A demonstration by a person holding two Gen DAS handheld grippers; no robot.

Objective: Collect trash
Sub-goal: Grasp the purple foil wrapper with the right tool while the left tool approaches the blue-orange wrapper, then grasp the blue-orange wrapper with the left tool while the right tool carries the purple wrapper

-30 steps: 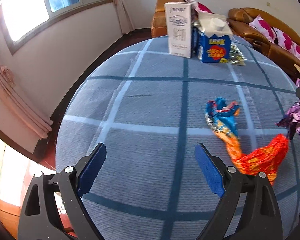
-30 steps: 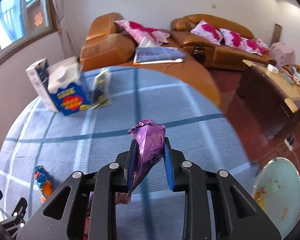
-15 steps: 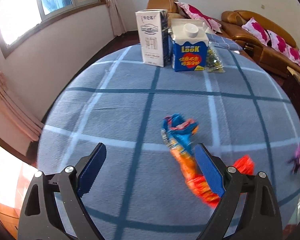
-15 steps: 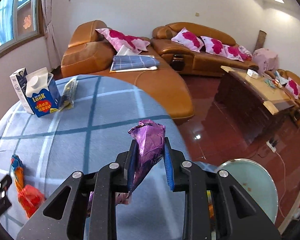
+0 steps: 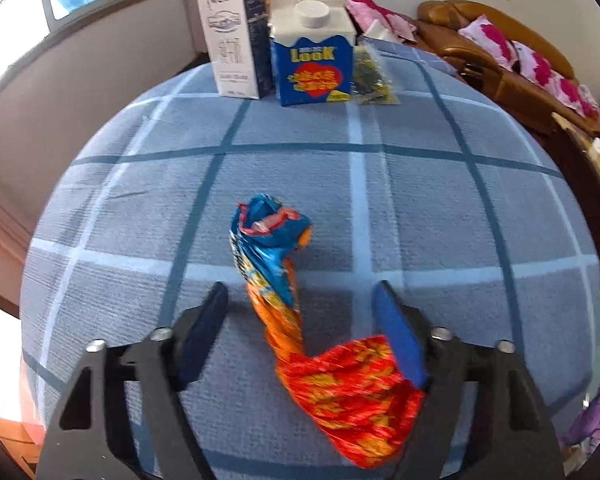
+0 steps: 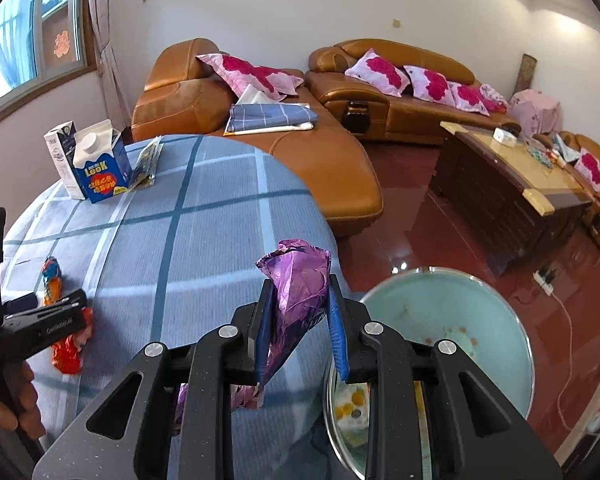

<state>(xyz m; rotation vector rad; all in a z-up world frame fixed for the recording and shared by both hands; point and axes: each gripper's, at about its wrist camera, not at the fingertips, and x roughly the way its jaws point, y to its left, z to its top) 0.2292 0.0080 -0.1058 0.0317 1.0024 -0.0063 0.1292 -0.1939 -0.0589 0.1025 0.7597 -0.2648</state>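
Observation:
A twisted blue, orange and red snack wrapper [image 5: 296,312] lies on the blue checked table [image 5: 420,200]. My left gripper [image 5: 300,316] is open, its fingers on either side of the wrapper's orange middle; the red end touches the right pad [image 5: 396,332]. My right gripper [image 6: 298,316] is shut on a crumpled purple foil wrapper [image 6: 300,292], held at the table's right edge beside the pale green trash bin [image 6: 480,320]. The left gripper [image 6: 44,320] and snack wrapper [image 6: 66,348] also show in the right wrist view.
A white carton [image 5: 232,44], a blue LOOK carton [image 5: 312,52] and a clear packet [image 5: 372,76] stand at the table's far edge. The bin on the floor holds some scraps. Brown sofas [image 6: 260,152] and a coffee table [image 6: 512,184] lie beyond.
My left gripper has moved right and forward until its fingers straddle the snack wrapper. My right gripper has carried the purple wrapper right, past the table edge toward the bin.

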